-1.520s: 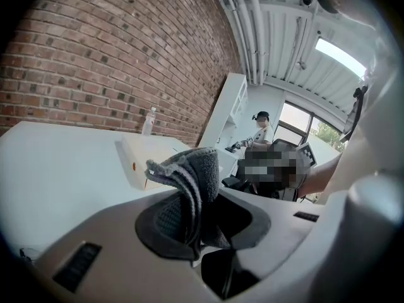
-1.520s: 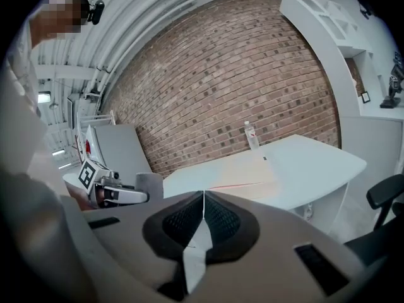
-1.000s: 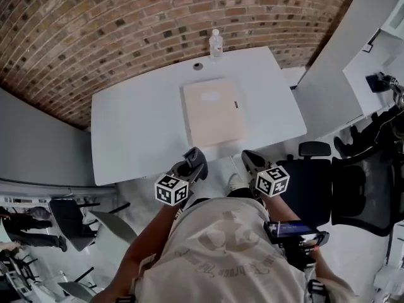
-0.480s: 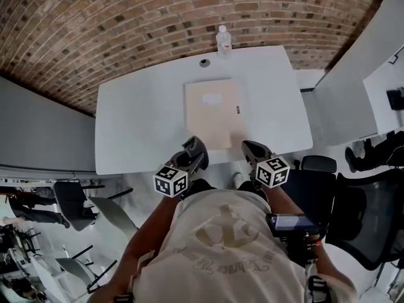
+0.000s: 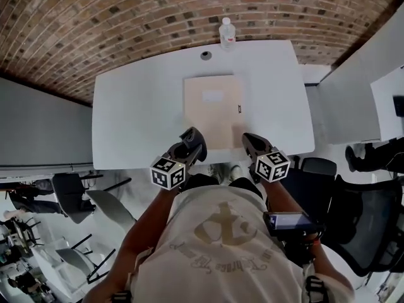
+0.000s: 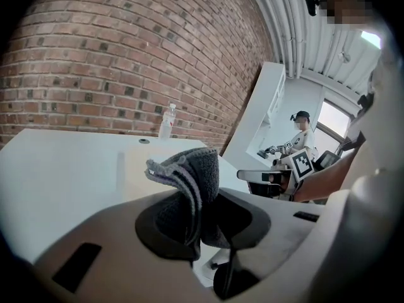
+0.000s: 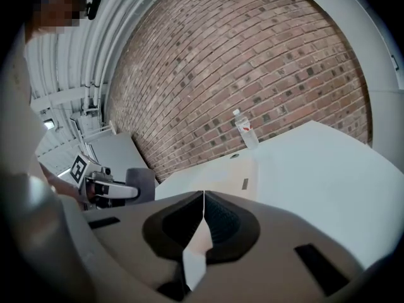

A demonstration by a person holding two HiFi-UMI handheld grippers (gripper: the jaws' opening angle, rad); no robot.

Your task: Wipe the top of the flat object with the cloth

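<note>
Left gripper view shows my left tongs (image 6: pixel 201 231) clamped on the grey cloth (image 6: pixel 188 191), a bunched fold pinched between the pads and a ribbed hem sticking up ahead of them. I judge the cloth soft, limp and light. It will drape and drag rather than push, so enough of it must hang free beyond the pads to lie flat on the surface, and the present hold on the bunch looks right for that.

My right tongs (image 7: pixel 203 223) are closed pad to pad with nothing between them.

Both tongs hover at the near edge of the white tabletop (image 5: pixel 139 122). Just beyond them lies the flat beige object (image 5: pixel 213 109), set lengthwise at the tabletop's middle with its near short edge close to the near edge; the left tongs sit by its near left corner, the right by its near right corner. It looks thin, stiff and light, so I expect it could slide under a wipe, and pinning its near right corner would steady it.

At the far edge stand a small round fitting (image 5: pixel 206 55) and a clear bottle (image 5: pixel 227 31).
</note>
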